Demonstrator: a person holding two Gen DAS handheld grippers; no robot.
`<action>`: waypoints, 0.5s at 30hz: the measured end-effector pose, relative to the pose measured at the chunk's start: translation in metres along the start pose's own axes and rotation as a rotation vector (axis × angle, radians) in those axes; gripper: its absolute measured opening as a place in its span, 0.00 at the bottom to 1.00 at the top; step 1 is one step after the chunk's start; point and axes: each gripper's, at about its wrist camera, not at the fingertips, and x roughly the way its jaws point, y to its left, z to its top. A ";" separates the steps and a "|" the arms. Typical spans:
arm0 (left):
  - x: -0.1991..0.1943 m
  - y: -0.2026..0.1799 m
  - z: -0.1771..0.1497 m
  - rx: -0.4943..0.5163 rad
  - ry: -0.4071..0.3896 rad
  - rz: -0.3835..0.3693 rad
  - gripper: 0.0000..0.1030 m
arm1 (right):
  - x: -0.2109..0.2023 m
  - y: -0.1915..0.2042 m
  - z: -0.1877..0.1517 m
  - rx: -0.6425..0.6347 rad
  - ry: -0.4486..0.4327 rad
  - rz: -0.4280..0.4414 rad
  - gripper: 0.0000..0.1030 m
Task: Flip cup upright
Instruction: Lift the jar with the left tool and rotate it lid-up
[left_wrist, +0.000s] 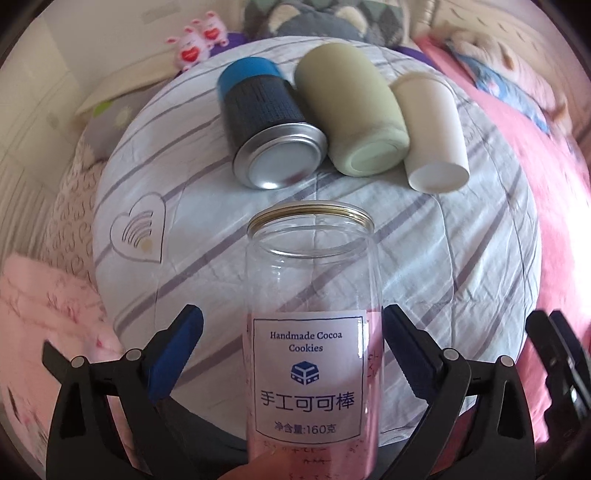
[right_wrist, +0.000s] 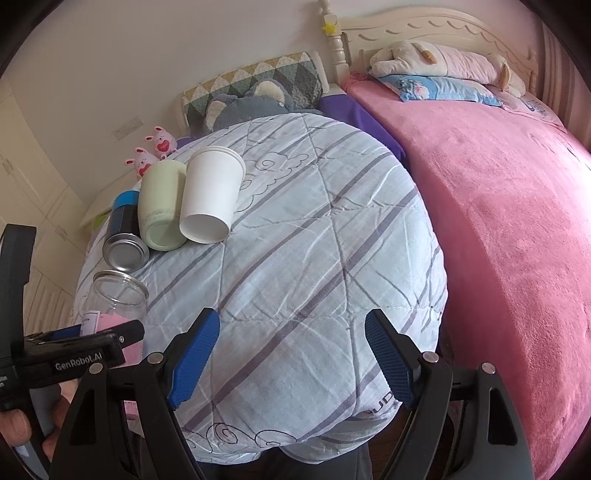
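Three cups lie on their sides on the striped pale-blue quilt (right_wrist: 314, 266): blue-lidded metal tumbler (left_wrist: 266, 122), sage-green ceramic cup (left_wrist: 347, 110), white paper cup (left_wrist: 432, 129). Nearer stands the clear labelled plastic jar (left_wrist: 312, 317), upright between the left tool's (left_wrist: 291, 354) wide-spread fingers, touching neither. The right tool (right_wrist: 291, 358) gapes wide, empty.

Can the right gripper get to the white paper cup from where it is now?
Probably yes. The right gripper is open and empty, and only bare striped quilt lies between it and the white paper cup, whose right side is free; the green cup touches only its left.
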 end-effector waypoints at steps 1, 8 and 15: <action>0.000 0.003 0.000 -0.035 0.007 -0.010 0.95 | 0.000 0.001 0.001 -0.006 0.001 0.004 0.80; 0.003 0.015 -0.003 -0.176 0.045 -0.063 0.88 | 0.003 0.001 0.004 -0.026 0.009 0.028 0.80; 0.011 0.000 -0.001 -0.132 0.058 -0.044 0.69 | 0.004 -0.003 0.007 -0.024 0.003 0.038 0.80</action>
